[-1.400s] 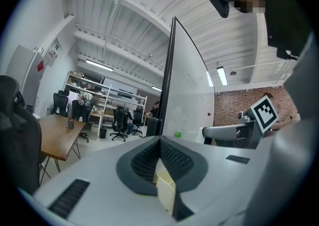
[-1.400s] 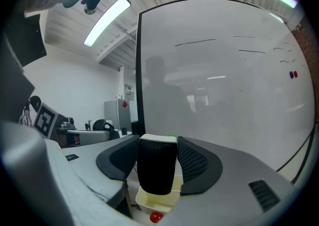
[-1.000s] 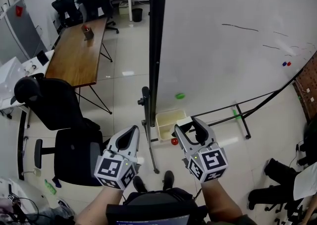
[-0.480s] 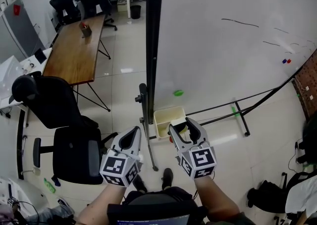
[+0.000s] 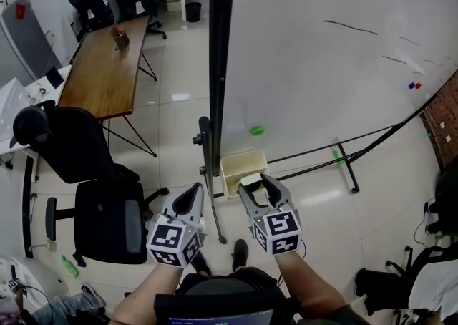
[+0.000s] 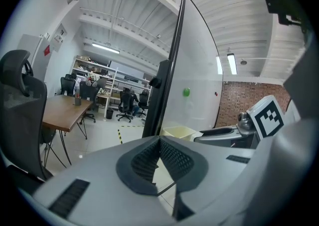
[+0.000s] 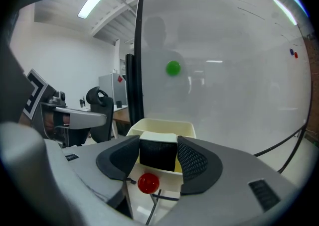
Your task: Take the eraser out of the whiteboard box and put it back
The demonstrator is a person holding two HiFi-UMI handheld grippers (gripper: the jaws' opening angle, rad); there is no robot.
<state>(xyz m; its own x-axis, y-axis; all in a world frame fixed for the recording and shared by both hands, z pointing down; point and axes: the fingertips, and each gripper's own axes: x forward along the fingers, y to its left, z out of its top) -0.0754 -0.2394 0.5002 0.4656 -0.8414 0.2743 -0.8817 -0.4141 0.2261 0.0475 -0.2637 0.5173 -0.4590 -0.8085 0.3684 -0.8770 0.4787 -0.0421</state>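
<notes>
The eraser (image 7: pixel 158 153), a black block with a white top, sits between the pads of my right gripper (image 7: pixel 158 156), which is shut on it. It hangs at the near rim of the cream whiteboard box (image 7: pixel 164 125), just above a red round magnet (image 7: pixel 148 183). From the head view the right gripper (image 5: pixel 256 185) holds the eraser (image 5: pixel 250 180) over the near edge of the box (image 5: pixel 232 162), which is fixed at the whiteboard's foot. My left gripper (image 5: pixel 191 195) stays to the left of the box, jaws closed together with nothing in them (image 6: pixel 159 143).
The whiteboard (image 5: pixel 322 66) rises straight ahead on a black frame post (image 5: pixel 218 66), with a green magnet (image 5: pixel 257 130) on it. A black office chair (image 5: pixel 93 173) and a wooden table (image 5: pixel 107 66) stand to the left. Stand legs (image 5: pixel 343 159) run along the floor at the right.
My right gripper has moved left and closer in, bringing the eraser to the near rim of the box. The left gripper has hardly moved.
</notes>
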